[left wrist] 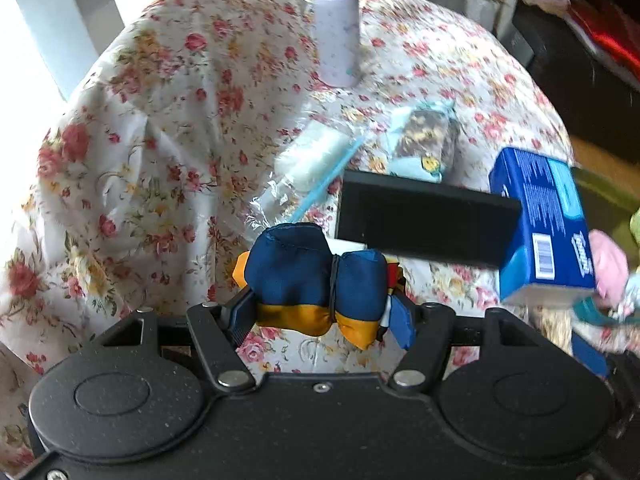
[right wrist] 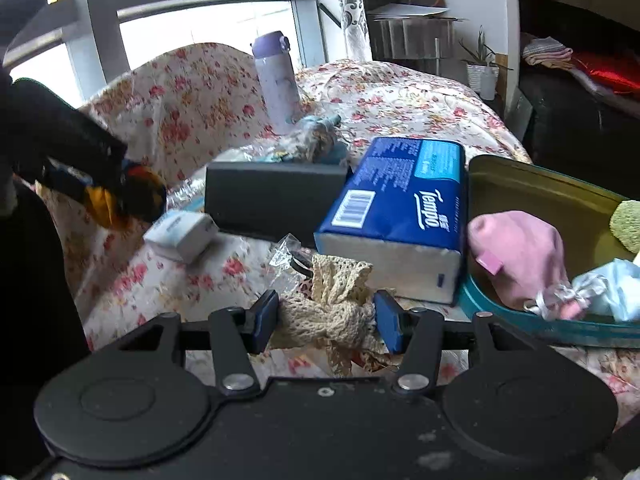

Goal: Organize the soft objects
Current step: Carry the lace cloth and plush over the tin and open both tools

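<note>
Looking along the left tongs (left wrist: 320, 304): clenching a blue and yellow fabric bundle (left wrist: 316, 280) tied round the middle with a dark band, lifted clear above the flowered cloth of the table (left wrist: 160, 160), so apparently being carried rather than resting. Still lying out on the cloth beyond it: a clear bag of white stuff (left wrist: 308, 160), a dark patterned packet (left wrist: 428, 140), a black box (left wrist: 424, 220) and a blue tissue pack (left wrist: 540, 220), with a lilac bottle (left wrist: 336, 32) standing further back. Peeking in at the far right edge, something pink (left wrist: 608, 264), too cut off to read here. Looking along the right tongs (right wrist: 326, 318): gripping a cream crocheted piece (right wrist: 336, 304) low over the table, just beside the tissue pack and near the rim of a green tin (right wrist: 552, 192). Already lying inside the tin: a pink pouch (right wrist: 520, 260), a pale blue bag with a ribbon (right wrist: 608, 292) and a bit of green fluff (right wrist: 628, 224). Judging from this, sitting somewhere around the middle: several soft things gathered in the tin, two more in hand and probably heading there, and a small white box (right wrist: 180, 236) plus the bags left to sort or leave.
</note>
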The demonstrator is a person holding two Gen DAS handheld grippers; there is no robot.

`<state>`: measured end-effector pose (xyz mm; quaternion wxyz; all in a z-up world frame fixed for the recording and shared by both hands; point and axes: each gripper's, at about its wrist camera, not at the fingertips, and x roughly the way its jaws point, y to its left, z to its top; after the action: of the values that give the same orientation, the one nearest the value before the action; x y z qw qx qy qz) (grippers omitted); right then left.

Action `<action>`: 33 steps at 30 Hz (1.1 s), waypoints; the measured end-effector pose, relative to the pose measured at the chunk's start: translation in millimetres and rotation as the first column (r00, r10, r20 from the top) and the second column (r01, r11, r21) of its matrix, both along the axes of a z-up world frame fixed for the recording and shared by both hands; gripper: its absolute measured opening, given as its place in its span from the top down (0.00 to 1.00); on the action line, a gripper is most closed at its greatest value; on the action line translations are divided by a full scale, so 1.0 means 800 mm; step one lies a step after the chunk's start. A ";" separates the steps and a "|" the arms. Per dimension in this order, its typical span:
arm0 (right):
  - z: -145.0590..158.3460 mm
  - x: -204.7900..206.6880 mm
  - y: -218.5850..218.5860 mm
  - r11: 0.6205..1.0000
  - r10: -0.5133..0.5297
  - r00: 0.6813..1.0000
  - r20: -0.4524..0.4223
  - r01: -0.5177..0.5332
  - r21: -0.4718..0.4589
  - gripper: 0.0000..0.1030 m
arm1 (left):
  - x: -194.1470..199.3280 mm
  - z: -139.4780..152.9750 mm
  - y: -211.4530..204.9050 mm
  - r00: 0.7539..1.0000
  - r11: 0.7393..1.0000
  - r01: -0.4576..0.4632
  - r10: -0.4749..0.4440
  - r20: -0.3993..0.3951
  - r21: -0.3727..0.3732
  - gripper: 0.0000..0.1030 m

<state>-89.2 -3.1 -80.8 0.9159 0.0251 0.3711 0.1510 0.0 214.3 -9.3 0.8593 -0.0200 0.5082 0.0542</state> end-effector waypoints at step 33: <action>0.096 -0.001 -0.128 0.946 -0.307 0.935 0.177 0.320 -0.055 0.50 | -0.012 -0.021 -0.023 1.000 0.997 0.019 -0.017 0.026 -0.073 0.40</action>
<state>-89.7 -105.7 -3.8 0.9562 0.0333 0.2905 -0.0109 -9.6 195.6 -26.1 0.8649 -0.0477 0.4989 0.0273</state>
